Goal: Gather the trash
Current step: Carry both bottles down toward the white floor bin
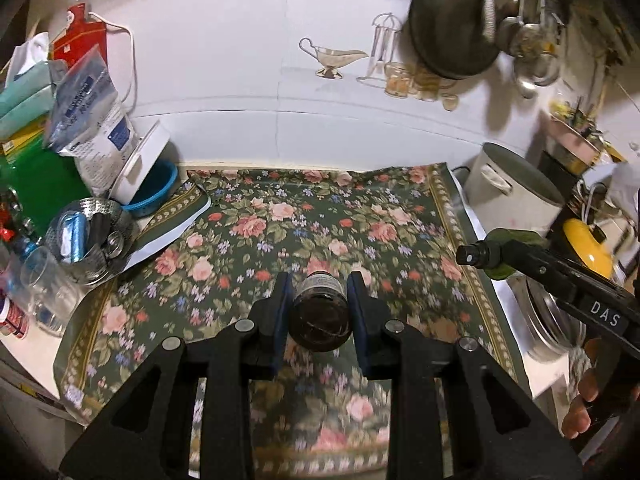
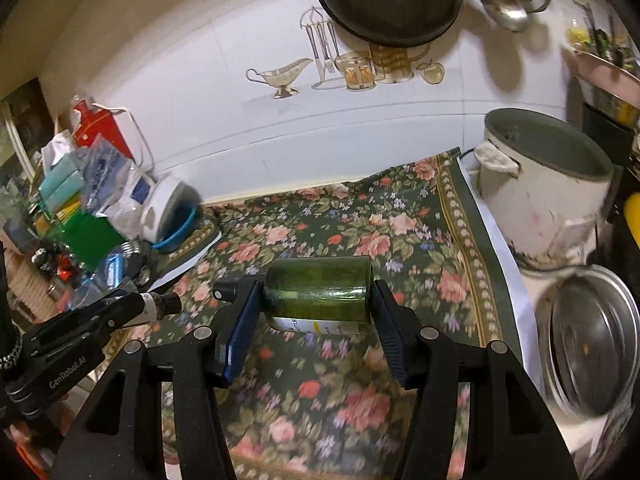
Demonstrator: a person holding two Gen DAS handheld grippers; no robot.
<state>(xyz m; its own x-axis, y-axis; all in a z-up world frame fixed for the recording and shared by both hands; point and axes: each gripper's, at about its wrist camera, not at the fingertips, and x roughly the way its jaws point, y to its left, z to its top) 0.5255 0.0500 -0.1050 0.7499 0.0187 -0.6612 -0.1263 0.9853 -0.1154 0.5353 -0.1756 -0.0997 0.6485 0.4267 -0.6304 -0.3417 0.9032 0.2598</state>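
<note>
Trash: two bottles are being carried above the flowered cloth [image 1: 280,232] on the bench, one in each tool.
Left tool [image 1: 320,300]: its pads are clamping a small brown bottle [image 1: 320,316], base toward the camera, neck pointing away from the tool.
Right tool [image 2: 316,300]: its pads are gripping a green bottle [image 2: 320,292] lying crosswise, the black cap sticking out past the left pad, the label facing down.
Step in hand: both pickups are looking finished; the bottles are hanging clear of the cloth, so the carrying stage appears to be under way.
Next move: it is calling for a trash bin, and none is showing in either view; both grips need holding firm, since glass could slip or knock together.
White pot [image 2: 548,200]: standing ahead and to the right of the right tool, it is showing a dark, seemingly empty inside.
Metal basket [image 1: 92,240]: sitting to the left of the left tool, it is holding blue cans.
Blue bowl [image 1: 160,192]: resting beyond the basket, its contents are staying hidden under a white tub.
</note>
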